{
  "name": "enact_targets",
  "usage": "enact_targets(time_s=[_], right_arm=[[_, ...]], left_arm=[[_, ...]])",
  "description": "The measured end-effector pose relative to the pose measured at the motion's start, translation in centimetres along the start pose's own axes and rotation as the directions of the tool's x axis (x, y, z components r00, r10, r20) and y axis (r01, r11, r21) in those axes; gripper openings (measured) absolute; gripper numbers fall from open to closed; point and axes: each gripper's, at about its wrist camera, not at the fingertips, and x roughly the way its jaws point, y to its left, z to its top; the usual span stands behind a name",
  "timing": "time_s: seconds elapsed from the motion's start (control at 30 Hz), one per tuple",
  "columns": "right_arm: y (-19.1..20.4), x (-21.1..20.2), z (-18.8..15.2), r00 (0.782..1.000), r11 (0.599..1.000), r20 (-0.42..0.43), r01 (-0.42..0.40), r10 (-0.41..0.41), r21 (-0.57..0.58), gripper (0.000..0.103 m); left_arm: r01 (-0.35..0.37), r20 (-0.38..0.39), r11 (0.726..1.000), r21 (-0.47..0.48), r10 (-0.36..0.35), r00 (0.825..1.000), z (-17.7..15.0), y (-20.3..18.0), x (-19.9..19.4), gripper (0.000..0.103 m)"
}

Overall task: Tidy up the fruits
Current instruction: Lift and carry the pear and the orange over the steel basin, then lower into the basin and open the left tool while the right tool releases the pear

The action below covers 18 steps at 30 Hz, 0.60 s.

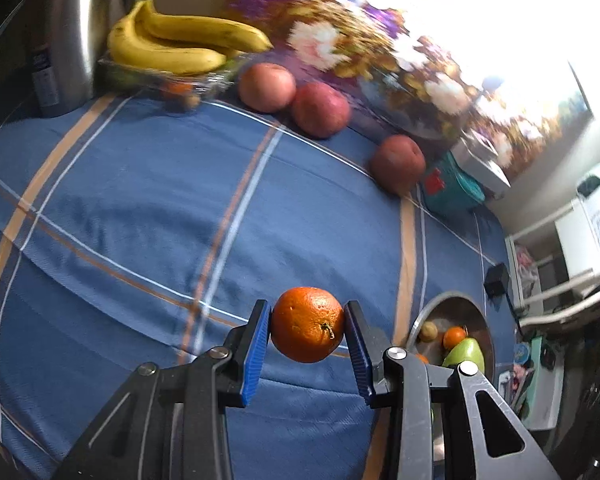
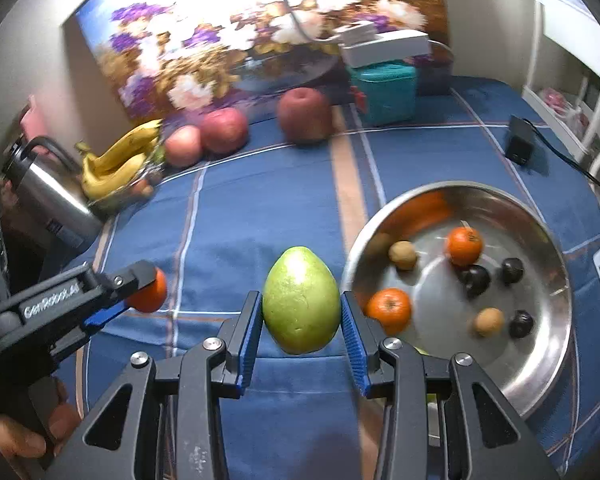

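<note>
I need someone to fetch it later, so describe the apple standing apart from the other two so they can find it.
Start at the big flower painting leaning at the back of the blue checked tablecloth. Just left of the teal box in front of it stands a dark red apple. Unlike the two paler apples touching each other near the bananas, it stands alone.

Both my wrist cameras look steeply down, close over the blue tablecloth point(image 1: 140, 200); both catch the steel bowl point(image 2: 540, 232).

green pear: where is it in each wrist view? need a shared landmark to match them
Left wrist: green pear at lower right, partly hidden behind the claw arm, in front of the metal bowl.
Right wrist: pear at bottom centre, gripped in the right claw.
Shared landmark: the metal bowl, right side in both.
</note>
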Motion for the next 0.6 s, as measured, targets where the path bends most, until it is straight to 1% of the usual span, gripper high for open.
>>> enact_targets(time_s=[0.13,0.23,0.4,0.5,0.6], right_arm=[[-2.3,-0.4,0.2,0.999,0.998,0.005,0.039,-0.039,0.051,0.04],[-4.4,-0.8,0.3,0.997,0.993,0.005,0.07,-0.071,0.097,0.041],[-8.3,-1.7,0.1,0.993,0.973,-0.003,0.112,-0.114,0.199,0.041],[-10.6,-2.5,-0.1,0.99,0.958,0.0,0.134,-0.139,0.253,0.041],[-12.0,-3.3,-0.4,0.987,0.949,0.002,0.154,-0.16,0.276,0.041]], left_arm=[[0.013,-0.019,0.997,0.082,-0.011,1.0,-1.1,-3.1,0.6,0.04],[0.037,-0.036,0.989,0.143,-0.032,0.999,-2.1,-5.6,1.0,0.04],[0.075,-0.055,0.965,0.252,-0.064,0.996,-3.9,-9.9,1.2,0.04],[0.09,-0.074,0.953,0.29,-0.072,0.995,-4.8,-11.6,1.7,0.04],[0.088,-0.076,0.941,0.327,-0.066,0.995,-5.7,-13.0,2.0,0.04]])
